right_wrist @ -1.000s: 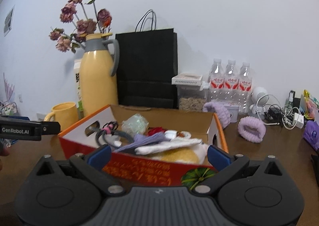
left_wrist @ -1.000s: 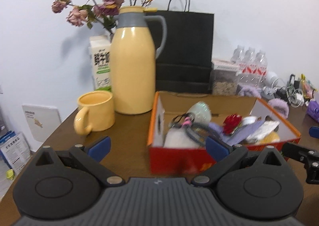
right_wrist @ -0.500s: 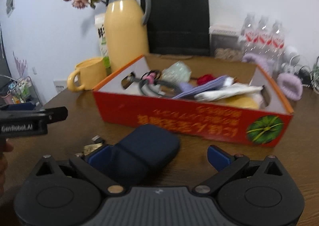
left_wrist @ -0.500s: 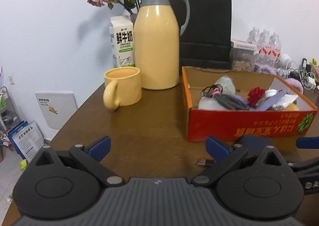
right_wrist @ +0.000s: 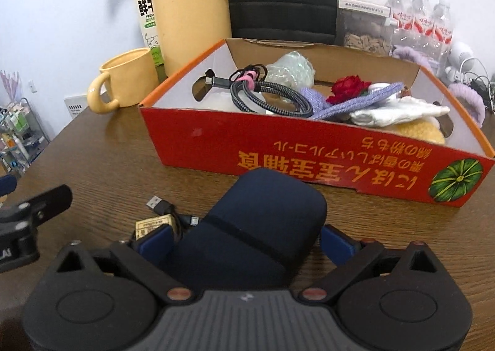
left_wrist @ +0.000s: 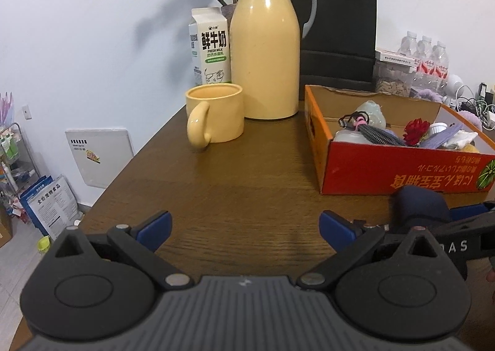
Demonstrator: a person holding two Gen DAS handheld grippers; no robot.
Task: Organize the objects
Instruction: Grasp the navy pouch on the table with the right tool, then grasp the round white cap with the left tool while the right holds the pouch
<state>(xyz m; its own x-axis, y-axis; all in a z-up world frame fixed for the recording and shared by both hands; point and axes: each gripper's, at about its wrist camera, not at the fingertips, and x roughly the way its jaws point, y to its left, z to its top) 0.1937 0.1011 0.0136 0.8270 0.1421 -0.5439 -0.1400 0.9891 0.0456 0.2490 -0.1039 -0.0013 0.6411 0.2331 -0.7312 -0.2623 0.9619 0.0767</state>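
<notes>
Left view: your left gripper (left_wrist: 244, 224) hangs wide open and empty over bare table (left_wrist: 216, 184), the box (left_wrist: 402, 165) ahead to its right. Right view: your right gripper (right_wrist: 244, 238) straddles the navy pouch (right_wrist: 263, 215) lying before the box (right_wrist: 309, 147), fingers not visibly clamped. Closing now could snag the USB cable (right_wrist: 161, 207) beside the pouch, or the soft pouch could slip out.

Both views sit low over the wooden table (left_wrist: 235, 177), each looking forward along its own fingers. Left wrist view: further back, facing the yellow mug (left_wrist: 216, 117) and jug (left_wrist: 266, 44). Right wrist view: close to the red box (right_wrist: 312, 147) — shared by both, along with mug and jug.
</notes>
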